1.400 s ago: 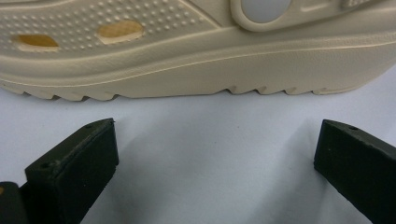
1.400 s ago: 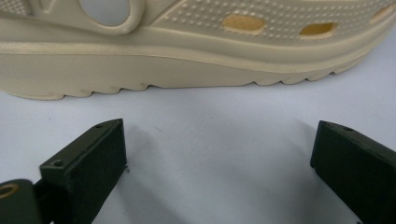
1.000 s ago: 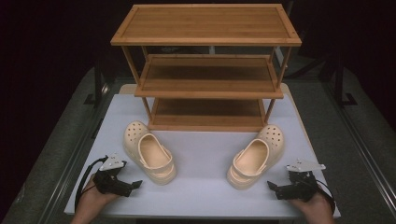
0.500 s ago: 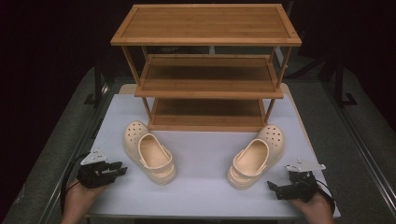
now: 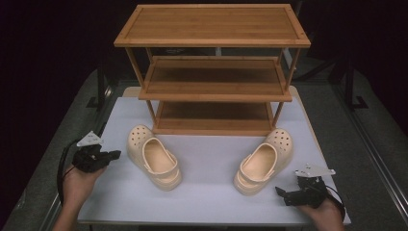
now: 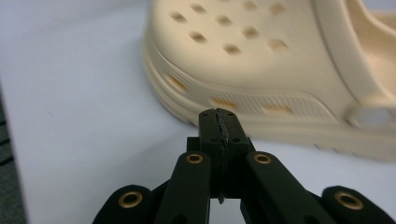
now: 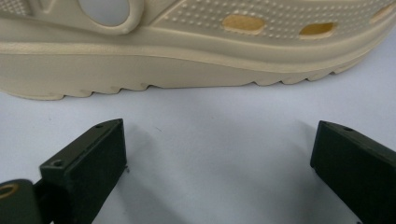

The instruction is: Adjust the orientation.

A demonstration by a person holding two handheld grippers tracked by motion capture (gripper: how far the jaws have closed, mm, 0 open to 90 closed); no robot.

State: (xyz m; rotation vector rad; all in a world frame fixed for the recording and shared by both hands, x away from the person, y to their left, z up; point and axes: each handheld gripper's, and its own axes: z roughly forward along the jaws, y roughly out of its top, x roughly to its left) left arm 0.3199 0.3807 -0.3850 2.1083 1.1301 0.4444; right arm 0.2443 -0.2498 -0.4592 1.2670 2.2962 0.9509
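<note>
Two cream clogs lie on the white table in front of a wooden rack. In the high view the left clog (image 5: 154,158) points its toe to the back left, and the right clog (image 5: 263,161) points to the back right. My left gripper (image 5: 114,154) sits just left of the left clog, shut and holding nothing. In the left gripper view its closed tip (image 6: 219,122) is a short way from the clog's perforated toe (image 6: 243,56). My right gripper (image 5: 280,191) rests near the front edge by the right clog's heel, open. Its jaws (image 7: 219,154) stand wide apart before the clog's sole (image 7: 154,65).
A three-shelf wooden rack (image 5: 211,42) stands at the back of the white table (image 5: 211,197), all shelves bare. Dark floor and metal frame legs (image 5: 101,86) surround the table. A cable (image 5: 61,171) loops from the left gripper.
My left gripper has moved left and then away from the front edge, up beside the left clog's toe. The right gripper and both clogs have stayed put.
</note>
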